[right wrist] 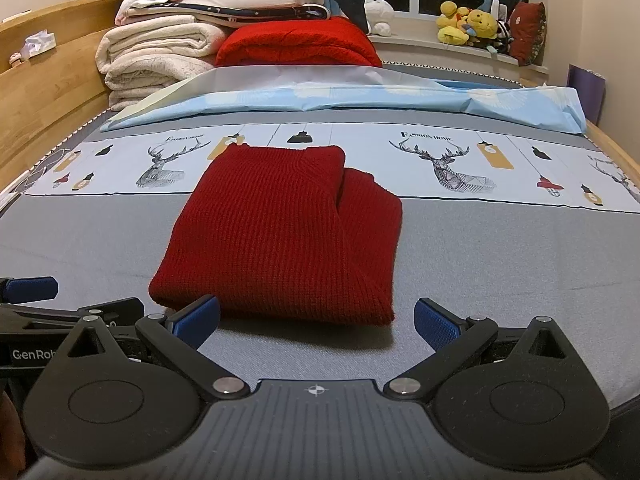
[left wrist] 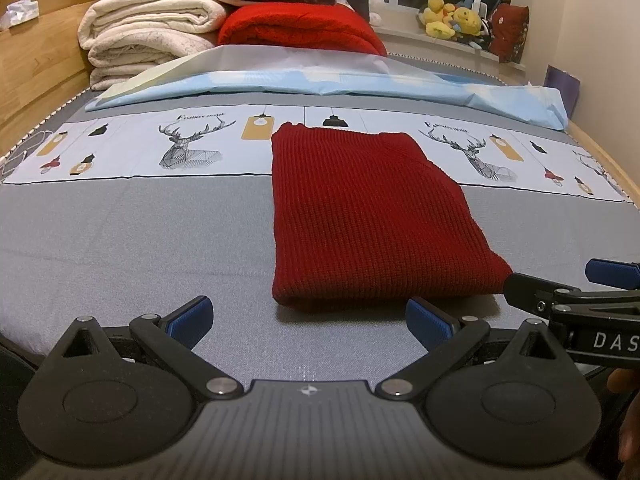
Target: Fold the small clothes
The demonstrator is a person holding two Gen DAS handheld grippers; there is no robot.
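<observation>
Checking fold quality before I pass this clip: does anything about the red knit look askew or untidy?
Slightly. The red knit lies folded on the bed, but its right-hand layer sticks out past the top layer, leaving a stepped far edge.

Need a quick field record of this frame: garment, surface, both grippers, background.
garment: red knit sweater, folded into a compact rectangle, lying flat
surface: grey bed sheet with a deer-print band
left gripper: open, empty, just short of the sweater's near edge
right gripper: open, empty, at the near edge
background: stack of folded blankets, red blanket, plush toys on the sill
</observation>
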